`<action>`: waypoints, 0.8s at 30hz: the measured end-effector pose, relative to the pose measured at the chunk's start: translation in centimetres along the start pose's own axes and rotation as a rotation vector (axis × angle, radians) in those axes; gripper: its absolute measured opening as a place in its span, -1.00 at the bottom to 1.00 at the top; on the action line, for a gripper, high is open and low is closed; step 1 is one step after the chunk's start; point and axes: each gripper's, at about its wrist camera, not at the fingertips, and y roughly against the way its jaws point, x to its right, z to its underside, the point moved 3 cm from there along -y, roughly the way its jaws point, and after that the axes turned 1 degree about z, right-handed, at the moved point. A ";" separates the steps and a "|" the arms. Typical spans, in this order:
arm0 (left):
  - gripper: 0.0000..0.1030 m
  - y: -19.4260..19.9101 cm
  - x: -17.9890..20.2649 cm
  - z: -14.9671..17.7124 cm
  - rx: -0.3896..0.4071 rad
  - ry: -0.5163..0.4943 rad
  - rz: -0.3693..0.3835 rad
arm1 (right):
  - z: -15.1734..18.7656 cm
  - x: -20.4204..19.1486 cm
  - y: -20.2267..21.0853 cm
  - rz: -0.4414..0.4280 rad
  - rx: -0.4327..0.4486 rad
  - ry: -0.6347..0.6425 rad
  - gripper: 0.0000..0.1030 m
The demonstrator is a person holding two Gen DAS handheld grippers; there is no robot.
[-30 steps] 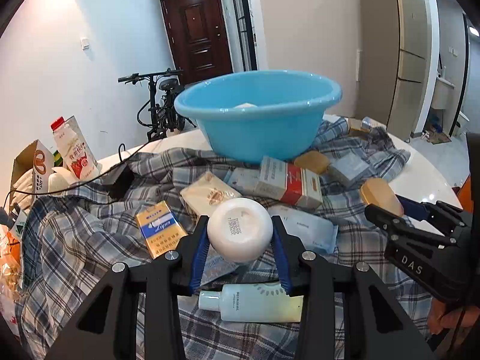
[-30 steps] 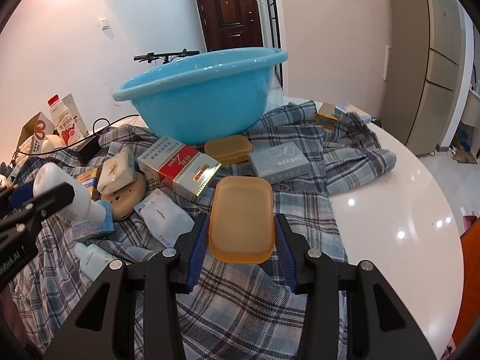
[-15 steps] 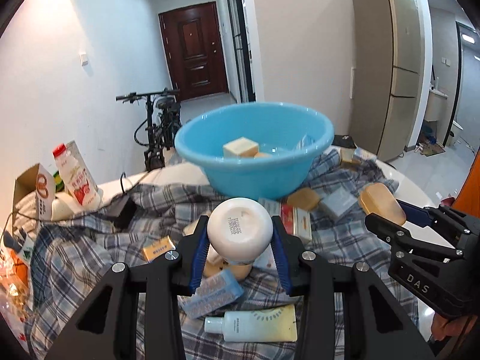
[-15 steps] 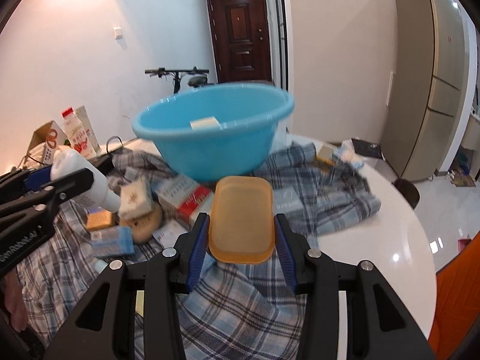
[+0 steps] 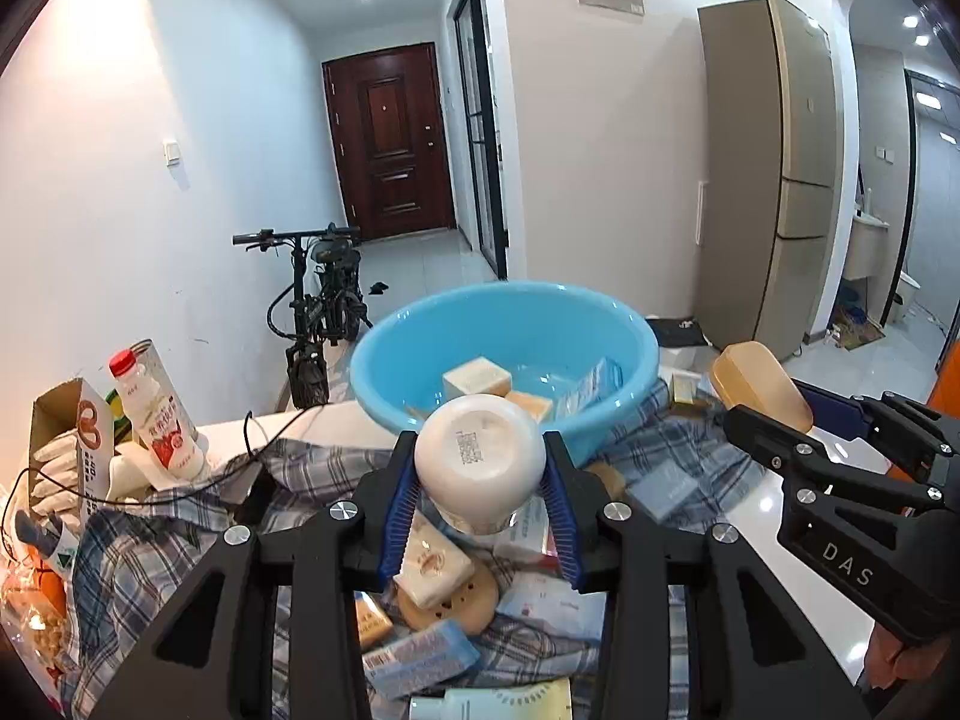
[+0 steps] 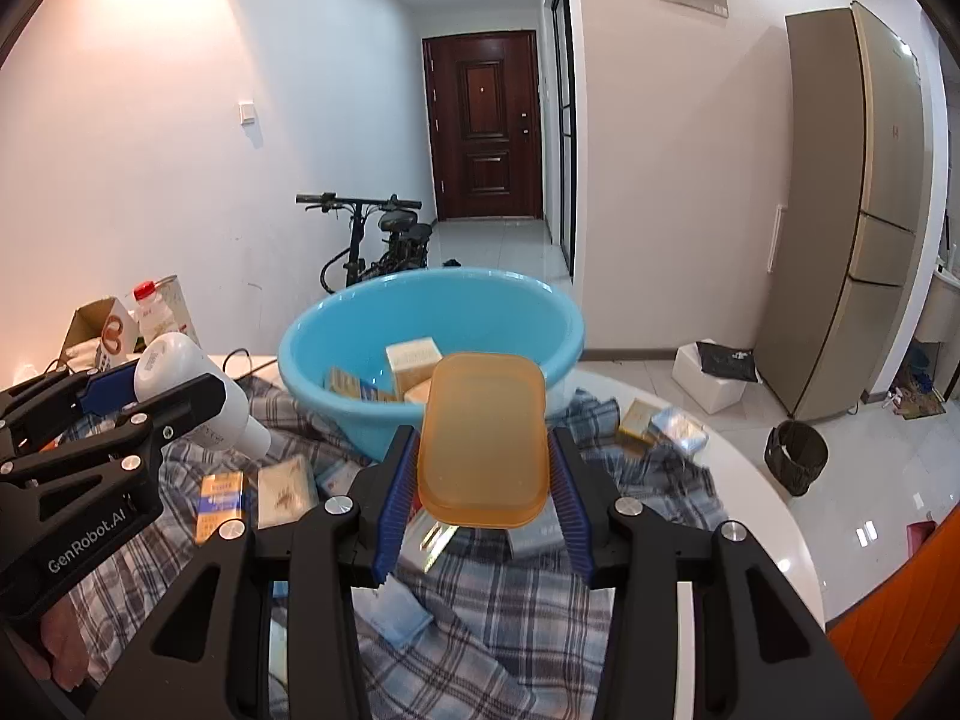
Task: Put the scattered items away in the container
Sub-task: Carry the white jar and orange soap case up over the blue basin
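The left gripper [image 5: 480,501] is clamped on a white bottle [image 5: 480,462], with the flat bottom of the bottle facing the camera; the blue pads squeeze its round sides so it cannot slip. The right gripper [image 6: 483,492] is clamped on an orange soap box [image 6: 483,438], gripped by its two long sides, so it stays flat and steady. Both things are held up in the air just in front of the blue basin [image 5: 624,360], which I think is so they can go over the rim and drop in; some boxes already lie inside it. Many small packs are left on the checked cloth [image 6: 492,612].

A second ago both grippers were low, close to the cloth, and the basin's rim hid its inside; now both are higher, and the view looks down into the basin.
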 end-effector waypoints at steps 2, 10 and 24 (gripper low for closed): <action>-0.19 -0.2 -0.3 -0.6 0.006 0.004 -0.003 | -0.7 -0.1 -0.1 -0.005 0.009 0.003 -0.18; -0.19 -1.4 -1.6 -3.0 0.031 0.041 0.001 | -4.4 -0.7 -0.2 -0.024 0.077 -0.031 -0.18; -0.19 -4.9 -1.9 -7.3 0.071 0.030 0.010 | -9.6 0.0 -2.9 0.009 0.148 -0.100 -0.18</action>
